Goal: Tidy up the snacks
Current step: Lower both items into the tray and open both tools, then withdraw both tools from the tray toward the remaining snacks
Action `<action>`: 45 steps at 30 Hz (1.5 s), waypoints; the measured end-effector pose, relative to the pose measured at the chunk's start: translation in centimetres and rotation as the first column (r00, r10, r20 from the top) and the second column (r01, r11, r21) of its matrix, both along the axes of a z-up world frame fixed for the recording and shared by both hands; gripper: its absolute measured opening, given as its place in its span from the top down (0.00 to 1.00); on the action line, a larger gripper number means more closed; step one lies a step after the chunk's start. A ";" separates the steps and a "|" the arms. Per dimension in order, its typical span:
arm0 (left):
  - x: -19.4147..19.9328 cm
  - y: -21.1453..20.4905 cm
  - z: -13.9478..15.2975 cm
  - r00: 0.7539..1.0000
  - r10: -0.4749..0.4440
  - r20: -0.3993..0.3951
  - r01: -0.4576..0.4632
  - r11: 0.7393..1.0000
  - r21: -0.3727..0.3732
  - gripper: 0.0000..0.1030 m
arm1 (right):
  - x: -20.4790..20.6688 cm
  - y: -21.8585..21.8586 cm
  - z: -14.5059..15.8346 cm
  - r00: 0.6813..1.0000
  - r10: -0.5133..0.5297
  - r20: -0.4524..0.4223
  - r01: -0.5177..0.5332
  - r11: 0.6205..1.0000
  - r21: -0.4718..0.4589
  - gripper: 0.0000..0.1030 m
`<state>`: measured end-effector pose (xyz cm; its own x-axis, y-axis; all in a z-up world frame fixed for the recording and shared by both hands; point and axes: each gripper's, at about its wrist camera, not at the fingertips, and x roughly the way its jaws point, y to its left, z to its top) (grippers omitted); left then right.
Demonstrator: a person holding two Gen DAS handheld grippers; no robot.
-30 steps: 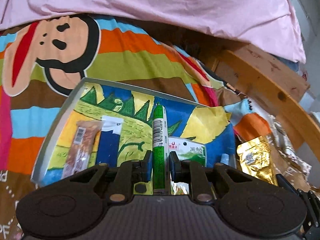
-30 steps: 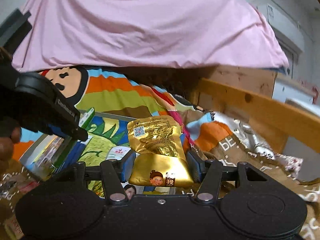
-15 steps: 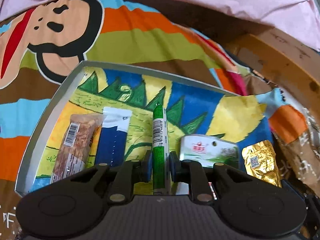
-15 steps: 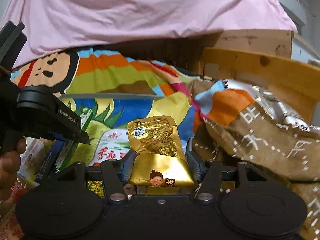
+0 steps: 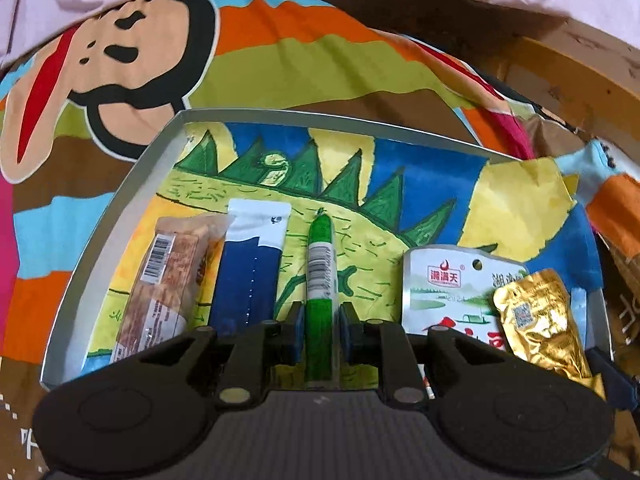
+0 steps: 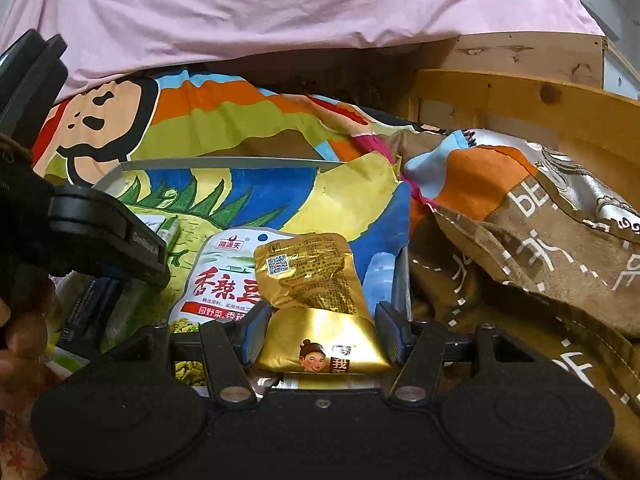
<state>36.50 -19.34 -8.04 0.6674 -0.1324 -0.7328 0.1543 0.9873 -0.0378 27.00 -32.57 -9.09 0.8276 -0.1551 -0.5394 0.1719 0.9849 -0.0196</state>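
Observation:
My left gripper [image 5: 320, 330] is shut on a thin green snack stick [image 5: 320, 280] and holds it low over a grey tray [image 5: 100, 240] lined with a dinosaur drawing. In the tray lie a clear-wrapped brown bar [image 5: 164, 284], a blue and white packet [image 5: 248, 272] and a white and green pouch [image 5: 448, 292]. My right gripper [image 6: 320, 338] is shut on a gold foil packet [image 6: 312, 280] and holds it over the tray's right end, above the white pouch [image 6: 216, 280]. The gold packet [image 5: 540, 320] also shows in the left wrist view.
The tray rests on a striped monkey-print blanket [image 5: 280, 52] on a bed. A pink sheet [image 6: 280, 12] lies behind. A wooden bed frame [image 6: 520, 104] stands at right. A brown and silver snack bag [image 6: 560, 232] lies right of the tray. The left gripper's body [image 6: 92, 236] is at left.
Both grippers have moved forward and down over the tray with their snacks still held. The gold packet now hangs over the white pouch at the tray's right end.

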 end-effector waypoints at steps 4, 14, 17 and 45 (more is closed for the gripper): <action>-0.1 -0.2 0.0 1.000 0.000 0.004 0.000 1.000 -0.002 0.80 | 0.1 0.4 -0.3 1.000 0.010 -0.003 -0.010 1.000 -0.027 0.41; -0.2 -0.1 0.2 1.000 0.001 0.001 -0.001 1.000 0.007 0.56 | -0.1 0.3 -0.6 1.000 0.022 0.013 -0.022 1.000 -0.008 0.39; -0.5 0.1 0.5 1.000 -0.002 0.005 0.002 1.000 0.001 0.43 | -0.2 0.2 -0.5 0.999 0.031 0.021 -0.031 1.000 0.003 0.35; -14.7 11.5 10.0 0.966 0.017 0.260 0.007 0.996 -0.092 0.01 | -13.7 2.8 9.7 0.949 -0.027 0.314 0.003 0.997 0.076 0.01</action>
